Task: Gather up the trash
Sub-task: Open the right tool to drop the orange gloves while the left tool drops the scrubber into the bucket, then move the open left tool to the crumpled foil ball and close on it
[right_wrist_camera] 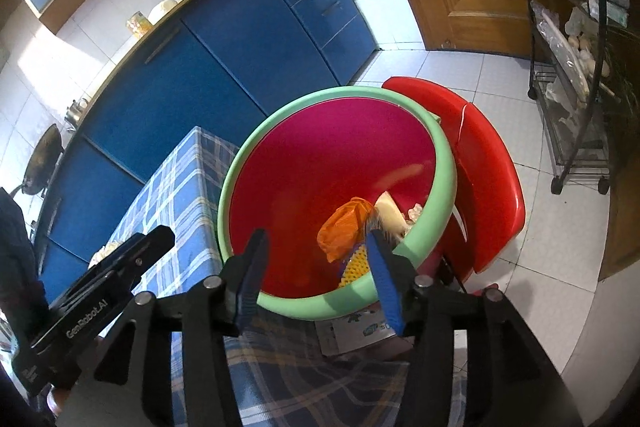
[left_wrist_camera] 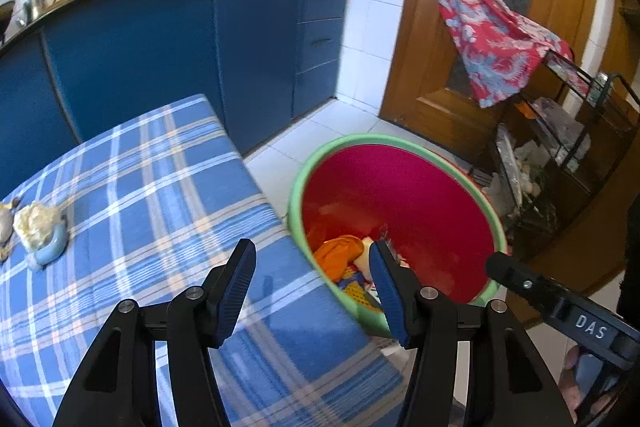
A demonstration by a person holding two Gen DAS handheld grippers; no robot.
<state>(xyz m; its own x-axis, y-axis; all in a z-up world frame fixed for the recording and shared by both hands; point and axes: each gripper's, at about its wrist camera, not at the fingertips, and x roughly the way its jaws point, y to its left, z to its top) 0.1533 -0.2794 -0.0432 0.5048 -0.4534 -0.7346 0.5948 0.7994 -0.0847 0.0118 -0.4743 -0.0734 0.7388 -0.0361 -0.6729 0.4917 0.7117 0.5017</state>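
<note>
Between picks. Left tool (left_wrist_camera: 312, 283) and right tool (right_wrist_camera: 316, 267) both wide open, nothing held. Red bin (right_wrist_camera: 440, 163) beside worktop (left_wrist_camera: 168, 179), orange wrapper (right_wrist_camera: 344, 227) already inside. Crumpled tissue (left_wrist_camera: 34, 223) remaining at worktop's far-left edge. Next, probably: swing left tool over, close on tissue.

Not legible: bin contents and table scraps

Trash (right_wrist_camera: 346, 233) in bin (right_wrist_camera: 440, 147) partly hidden behind rim; crumpled scraps (left_wrist_camera: 34, 225) cut by frame edge.

The left gripper (left_wrist_camera: 312, 291) is held with its jaws spread wide, nothing between the blue pads (left_wrist_camera: 236, 291). The right gripper (right_wrist_camera: 316, 279) is likewise wide open and empty, just beside the left one, both angled downward.
</note>
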